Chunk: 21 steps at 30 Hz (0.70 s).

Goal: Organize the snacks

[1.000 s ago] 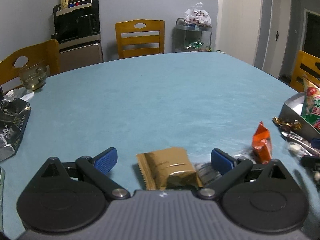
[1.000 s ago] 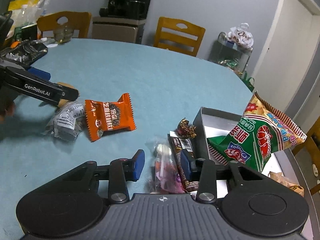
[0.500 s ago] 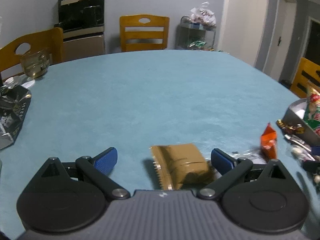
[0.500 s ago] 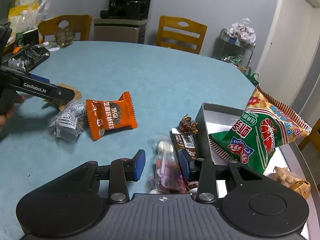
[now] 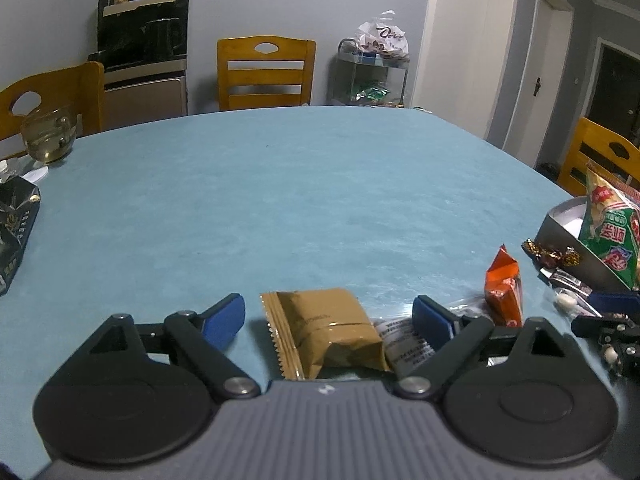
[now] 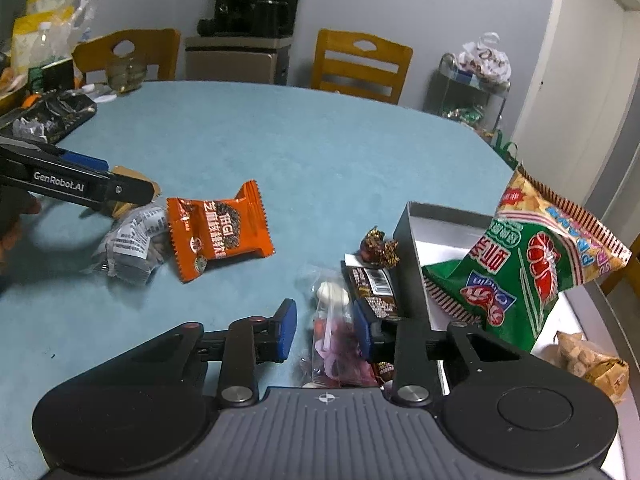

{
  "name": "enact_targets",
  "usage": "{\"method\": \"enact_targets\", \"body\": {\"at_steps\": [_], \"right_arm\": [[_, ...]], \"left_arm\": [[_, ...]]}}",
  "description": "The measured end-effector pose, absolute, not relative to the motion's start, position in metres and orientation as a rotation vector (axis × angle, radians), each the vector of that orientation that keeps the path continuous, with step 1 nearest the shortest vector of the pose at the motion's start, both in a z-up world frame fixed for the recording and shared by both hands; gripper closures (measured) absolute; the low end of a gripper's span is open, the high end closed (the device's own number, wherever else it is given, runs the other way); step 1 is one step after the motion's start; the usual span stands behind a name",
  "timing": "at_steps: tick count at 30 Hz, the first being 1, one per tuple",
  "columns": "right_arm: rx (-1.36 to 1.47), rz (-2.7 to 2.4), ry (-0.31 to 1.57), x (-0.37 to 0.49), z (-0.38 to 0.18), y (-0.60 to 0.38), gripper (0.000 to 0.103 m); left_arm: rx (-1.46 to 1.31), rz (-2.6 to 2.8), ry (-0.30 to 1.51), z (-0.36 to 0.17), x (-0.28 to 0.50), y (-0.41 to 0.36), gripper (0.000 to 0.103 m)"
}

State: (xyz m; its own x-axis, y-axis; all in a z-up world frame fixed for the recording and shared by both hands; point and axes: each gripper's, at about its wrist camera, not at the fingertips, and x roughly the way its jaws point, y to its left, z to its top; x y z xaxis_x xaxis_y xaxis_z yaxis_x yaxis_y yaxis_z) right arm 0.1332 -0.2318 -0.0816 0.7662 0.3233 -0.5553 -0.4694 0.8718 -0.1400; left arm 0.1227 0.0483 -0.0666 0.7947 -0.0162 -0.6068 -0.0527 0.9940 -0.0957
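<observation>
My left gripper (image 5: pixel 328 316) is open, its jaws wide on either side of a gold-brown snack packet (image 5: pixel 324 330) lying on the blue table; neither pad touches it. A clear grey packet (image 5: pixel 404 342) lies by its right pad, an orange packet (image 5: pixel 504 292) beyond. My right gripper (image 6: pixel 326 326) is open around a clear bag of pink and white sweets (image 6: pixel 336 336). Beside it lie a brown chocolate bar (image 6: pixel 372 284) and a gold-wrapped candy (image 6: pixel 378 246). The grey box (image 6: pixel 440 220) holds a green shrimp-chip bag (image 6: pixel 528 264). The orange packet (image 6: pixel 220 232) and grey packet (image 6: pixel 132 240) lie left.
A peanut bag (image 6: pixel 588 360) lies at the box's near right. A black carton (image 5: pixel 16 232) and a glass bowl (image 5: pixel 48 136) stand at the table's left. Wooden chairs (image 5: pixel 266 72) ring the table. The left gripper's arm (image 6: pixel 76 184) crosses the right wrist view.
The left gripper has shifted so the gold-brown packet sits more centred between its open jaws. The right gripper has edged forward over the sweets bag, jaws still open.
</observation>
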Motion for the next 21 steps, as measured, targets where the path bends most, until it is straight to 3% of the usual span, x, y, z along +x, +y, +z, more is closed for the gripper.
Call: {"method": "enact_targets", "body": {"at_steps": [6,14,21], "right_arm": [[-0.285,0.423,0.555,0.138,-0.084,-0.227,0.077],[-0.267,0.41,0.538,0.139,-0.083,-0.227,0.09],[-0.202,0.46,0.496,0.129,-0.07,-0.24,0.093]], "left_arm": [[-0.133,0.03,0.656,-0.072,0.123,0.048,0.014],[-0.19,0.04,0.663,-0.075,0.123,0.06,0.041],[-0.187,0.027,0.658,-0.074,0.12,0.06,0.049]]}}
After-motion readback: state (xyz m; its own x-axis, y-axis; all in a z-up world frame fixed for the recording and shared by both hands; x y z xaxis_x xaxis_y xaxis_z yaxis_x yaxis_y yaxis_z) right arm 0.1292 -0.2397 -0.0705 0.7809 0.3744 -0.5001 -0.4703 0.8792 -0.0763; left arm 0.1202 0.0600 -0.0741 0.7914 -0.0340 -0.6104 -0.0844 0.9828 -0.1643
